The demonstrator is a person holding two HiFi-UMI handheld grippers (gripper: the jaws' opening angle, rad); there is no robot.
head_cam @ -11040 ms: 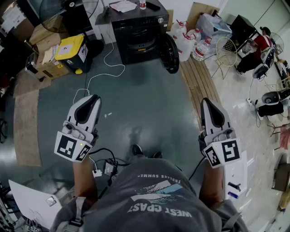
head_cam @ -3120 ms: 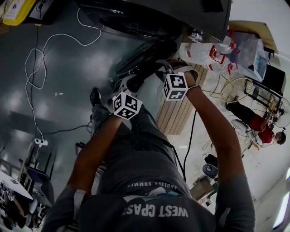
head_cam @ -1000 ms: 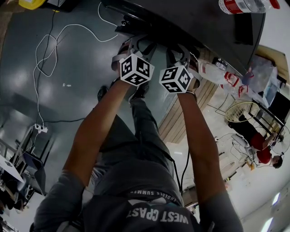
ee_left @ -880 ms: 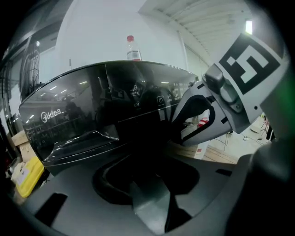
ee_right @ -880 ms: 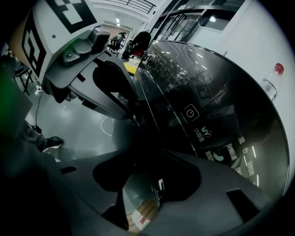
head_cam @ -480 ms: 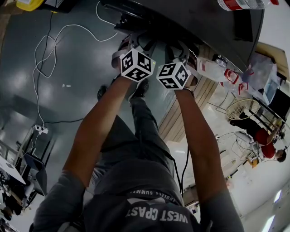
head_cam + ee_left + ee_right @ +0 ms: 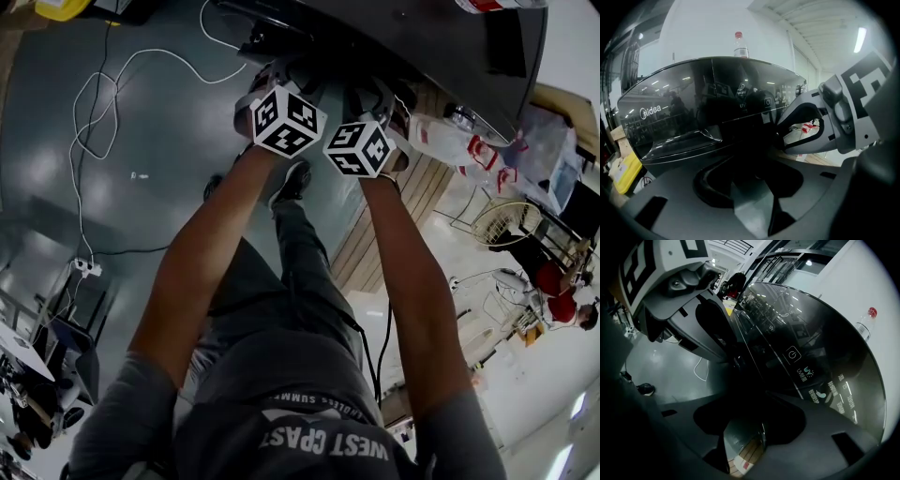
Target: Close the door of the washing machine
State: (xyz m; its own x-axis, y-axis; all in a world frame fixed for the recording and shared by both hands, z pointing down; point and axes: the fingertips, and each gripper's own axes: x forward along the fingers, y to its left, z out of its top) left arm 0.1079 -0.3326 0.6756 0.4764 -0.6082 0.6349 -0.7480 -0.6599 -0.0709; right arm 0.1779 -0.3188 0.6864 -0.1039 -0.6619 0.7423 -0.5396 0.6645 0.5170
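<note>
The black washing machine [image 7: 422, 47] fills the top of the head view. Both grippers point down against its front, side by side. My left gripper [image 7: 275, 80] is at the left, and its jaws are too dark to read. My right gripper [image 7: 377, 98] touches the front beside it. Its jaws are opening, and only floor and wood show through the gap between them. The door is a dark shape under the jaws, lying against the machine's front. The glossy control panel [image 7: 740, 101] appears again, with its power symbol, as the panel [image 7: 797, 357] in the right gripper view.
A plastic bottle [image 7: 739, 44] stands on the machine's top. A white cable [image 7: 94, 94] loops over the grey floor to a power strip [image 7: 84, 267]. Water jugs [image 7: 450, 141] and a wooden pallet [image 7: 375, 244] lie at the right. The person's shoe [image 7: 293, 180] is below the grippers.
About three seconds ago the door stood ajar with both grippers on it. Over the last second both grippers stay at the machine's front, and their marker cubes tilt only slightly.
</note>
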